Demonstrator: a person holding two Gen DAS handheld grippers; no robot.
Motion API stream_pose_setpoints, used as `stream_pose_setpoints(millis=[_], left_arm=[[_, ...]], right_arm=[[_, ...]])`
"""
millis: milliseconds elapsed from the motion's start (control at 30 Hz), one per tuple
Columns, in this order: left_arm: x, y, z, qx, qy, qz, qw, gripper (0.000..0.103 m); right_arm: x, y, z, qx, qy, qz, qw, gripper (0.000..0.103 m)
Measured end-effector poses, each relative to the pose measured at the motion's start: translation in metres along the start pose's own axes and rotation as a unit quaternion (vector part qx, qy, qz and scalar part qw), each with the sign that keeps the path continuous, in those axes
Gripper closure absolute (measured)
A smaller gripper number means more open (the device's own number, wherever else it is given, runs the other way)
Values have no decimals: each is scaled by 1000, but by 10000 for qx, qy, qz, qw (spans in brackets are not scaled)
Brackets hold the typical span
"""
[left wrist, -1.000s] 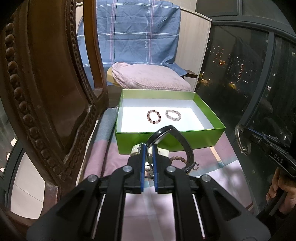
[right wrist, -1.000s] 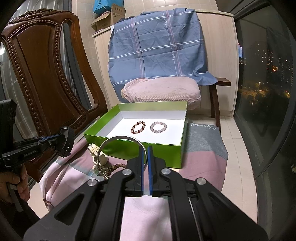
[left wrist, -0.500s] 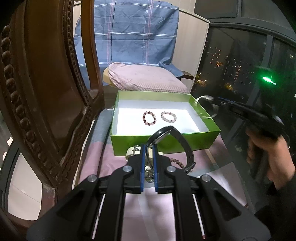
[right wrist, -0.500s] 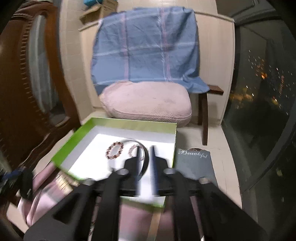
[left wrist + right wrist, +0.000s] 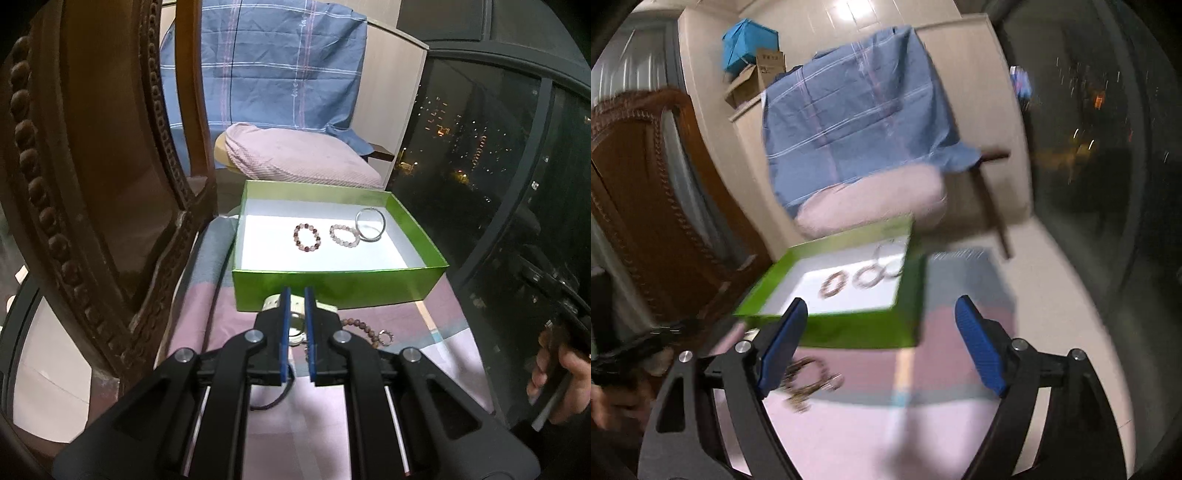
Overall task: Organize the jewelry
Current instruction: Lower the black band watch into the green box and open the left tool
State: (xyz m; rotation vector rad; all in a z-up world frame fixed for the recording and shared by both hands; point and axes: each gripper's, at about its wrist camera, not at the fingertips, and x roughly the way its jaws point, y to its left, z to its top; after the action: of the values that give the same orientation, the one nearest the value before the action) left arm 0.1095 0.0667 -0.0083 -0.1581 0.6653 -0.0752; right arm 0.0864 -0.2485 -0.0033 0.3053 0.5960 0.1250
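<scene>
In the left wrist view the green box (image 5: 332, 284) sat mid-frame with three pieces on its white floor: a dark beaded bracelet (image 5: 306, 239), a pale beaded bracelet (image 5: 344, 235) and a silver bangle (image 5: 370, 224) leaning against the pale one. The left gripper (image 5: 296, 306) had its blue fingers nearly shut with only a narrow gap, over a white watch (image 5: 291, 304) (couldn't tell if it gripped it). The right gripper (image 5: 881, 314) was spread wide and holding nothing, low in its blurry frame, more loose jewelry (image 5: 809, 380) at lower left

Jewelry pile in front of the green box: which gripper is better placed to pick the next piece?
Probably the right gripper: its jaws are wide open and empty, and the pile lies close before it. The left gripper hovers over the pile, but its jaws are almost closed.
</scene>
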Motion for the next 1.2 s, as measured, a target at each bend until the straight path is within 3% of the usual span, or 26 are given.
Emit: stream_pose_setpoints(millis=[67, 167, 233, 300, 533, 733, 933, 1133, 1200], left_arm=[[1, 1, -1, -1, 58, 84, 9999, 91], [12, -2, -12, 186, 501, 100, 9985, 55], [30, -7, -28, 484, 987, 315, 9934, 58], [47, -5, -42, 538, 1311, 476, 9888, 71], [78, -8, -61, 668, 1686, 505, 9821, 98], [55, -13, -40, 583, 1123, 487, 9908, 101], [11, -11, 16, 363, 426, 257, 9981, 101], [33, -28, 94, 499, 64, 291, 9983, 101], [52, -31, 110, 551, 133, 289, 9980, 98]], right_arm=[[4, 7, -3, -414, 40, -198, 9989, 23], [10, 9, -3, -502, 129, -248, 9983, 23], [13, 7, -3, -316, 217, -89, 9992, 23], [16, 8, -3, -241, 290, 32, 9993, 23], [19, 15, -2, -343, 397, 124, 9985, 23], [22, 10, -3, -285, 457, 75, 9985, 23], [18, 7, 3, -181, 378, 169, 9990, 23], [25, 7, 3, -122, 449, 245, 9986, 23], [25, 8, 4, -129, 447, 266, 9986, 23]])
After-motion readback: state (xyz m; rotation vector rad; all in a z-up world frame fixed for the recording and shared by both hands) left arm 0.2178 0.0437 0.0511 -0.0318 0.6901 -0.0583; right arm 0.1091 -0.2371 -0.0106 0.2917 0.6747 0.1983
